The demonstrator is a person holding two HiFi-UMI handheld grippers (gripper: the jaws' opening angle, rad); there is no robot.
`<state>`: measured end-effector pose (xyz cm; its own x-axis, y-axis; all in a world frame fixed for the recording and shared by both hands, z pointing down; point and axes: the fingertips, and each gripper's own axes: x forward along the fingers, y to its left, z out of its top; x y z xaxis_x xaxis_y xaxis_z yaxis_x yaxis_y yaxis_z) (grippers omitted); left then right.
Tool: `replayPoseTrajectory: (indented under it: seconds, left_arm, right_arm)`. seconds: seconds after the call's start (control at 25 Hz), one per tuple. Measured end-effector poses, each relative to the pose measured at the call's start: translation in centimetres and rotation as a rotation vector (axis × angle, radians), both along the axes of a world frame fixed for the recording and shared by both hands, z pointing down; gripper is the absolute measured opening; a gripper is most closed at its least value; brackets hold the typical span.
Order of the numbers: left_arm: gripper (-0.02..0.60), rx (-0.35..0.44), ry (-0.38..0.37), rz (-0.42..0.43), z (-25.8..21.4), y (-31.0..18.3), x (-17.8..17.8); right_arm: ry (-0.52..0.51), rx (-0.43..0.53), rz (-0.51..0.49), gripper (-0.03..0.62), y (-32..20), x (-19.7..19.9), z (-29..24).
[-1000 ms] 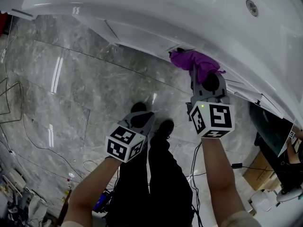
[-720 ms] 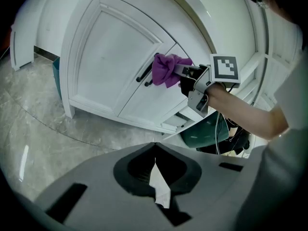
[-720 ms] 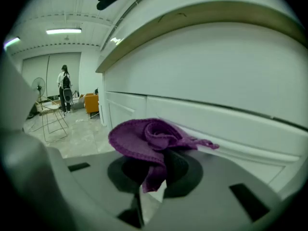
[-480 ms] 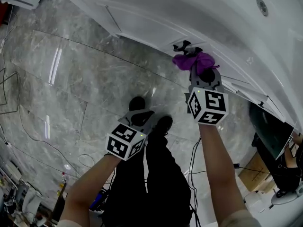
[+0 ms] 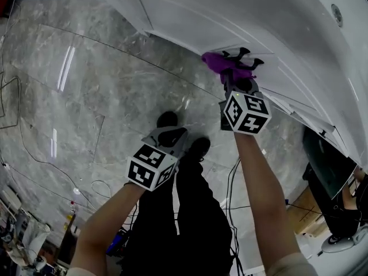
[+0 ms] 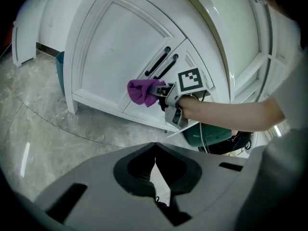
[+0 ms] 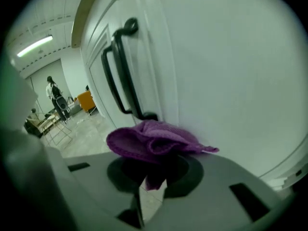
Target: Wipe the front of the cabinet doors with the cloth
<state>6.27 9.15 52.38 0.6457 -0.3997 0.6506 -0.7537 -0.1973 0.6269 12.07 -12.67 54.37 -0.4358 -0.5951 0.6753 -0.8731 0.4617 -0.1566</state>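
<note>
Two grippers show in the head view. The right gripper point(image 5: 232, 77) is reaching out to the far right and clamps a purple cloth point(image 5: 219, 61) against the white cabinet door point(image 5: 190, 16), just beside the black handles point(image 5: 244, 57). The left gripper point(image 5: 171, 133) hangs low and near, over the grey marble floor point(image 5: 86, 96), well apart from the cabinet, with the person's shoes point(image 5: 167, 119) right under it. You can't really read either claw from up here.

Over to the left gripper view: the left gripper point(image 6: 155, 148) has its two jaws touching at the tips with nothing between them. Past them you get a side look that the head view lacks: the right gripper point(image 6: 161, 91) holding the cloth point(image 6: 143, 90) on the cabinet door point(image 6: 115, 57), just below the lower ends of the handles point(image 6: 159, 64). A green tub point(image 6: 211, 136) sits behind the forearm on the right.

Right gripper view is the close-up. The right gripper point(image 7: 149, 177) has its jaws closed on a bunched fold of the cloth point(image 7: 154, 142), and the rest of it puffs out against the cabinet door point(image 7: 231, 81), touching the bottom of one of the handles point(image 7: 118, 71). Only this view shows the room off to the far left: people point(image 7: 52, 93), an orange chair point(image 7: 86, 100) and a ceiling light point(image 7: 33, 46).
</note>
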Motion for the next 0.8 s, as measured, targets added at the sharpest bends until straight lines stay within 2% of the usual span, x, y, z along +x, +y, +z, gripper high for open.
replayPoseTrajectory:
  seconds: [0.28, 0.56, 0.72, 0.8]
  left_arm:
    - [0.02, 0.017, 0.001, -0.024, 1.7, 0.1, -2.0]
    - [0.02, -0.003, -0.016, -0.057, 4.6, 1.9, -4.0]
    - [0.02, -0.007, -0.032, -0.063, 4.4, 3.0, -4.9]
    - [0.02, -0.01, -0.032, -0.076, 3.7, 3.3, -5.2]
  right_arm:
    - [0.086, -0.098, -0.04, 0.059, 0.2, -1.7, 7.7]
    - [0.243, -0.213, -0.128, 0.058, 0.4, -0.9, 16.5]
    - [0.308, -0.266, -0.136, 0.058, 0.3, -0.3, 17.7]
    - [0.296, -0.283, -0.134, 0.058, 1.0, -0.6, 16.5]
